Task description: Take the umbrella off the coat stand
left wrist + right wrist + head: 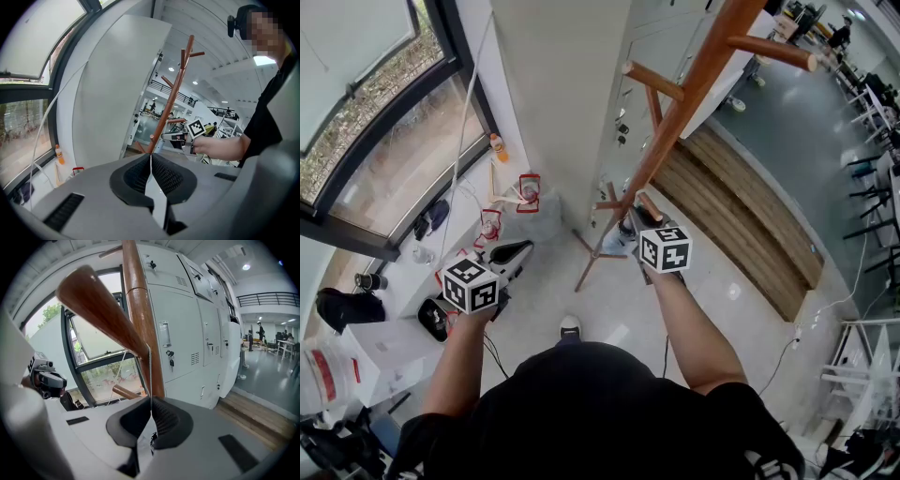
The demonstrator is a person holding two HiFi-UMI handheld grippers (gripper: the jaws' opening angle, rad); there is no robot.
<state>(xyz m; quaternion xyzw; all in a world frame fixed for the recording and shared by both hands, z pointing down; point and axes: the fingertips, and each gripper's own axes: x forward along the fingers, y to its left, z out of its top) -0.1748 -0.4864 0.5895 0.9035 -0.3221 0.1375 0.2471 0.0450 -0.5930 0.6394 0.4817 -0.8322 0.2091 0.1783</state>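
Just ahead of the right gripper (151, 404), the coat stand (140, 310) rises upright, its pole close to those pressed-together, empty jaws. The left gripper (151, 168), likewise closed on nothing, sits farther off. No umbrella shows anywhere; only the head view reveals bare upper pegs (654, 82).

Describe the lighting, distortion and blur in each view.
Head view: even daylight; the wide-angle bend tilts the coat stand. Left gripper view: fisheye with black corners, the window washed out white, and the ceiling light flaring. Right gripper view: fisheye too; the near peg looms large and soft, and the window behind it is bright.
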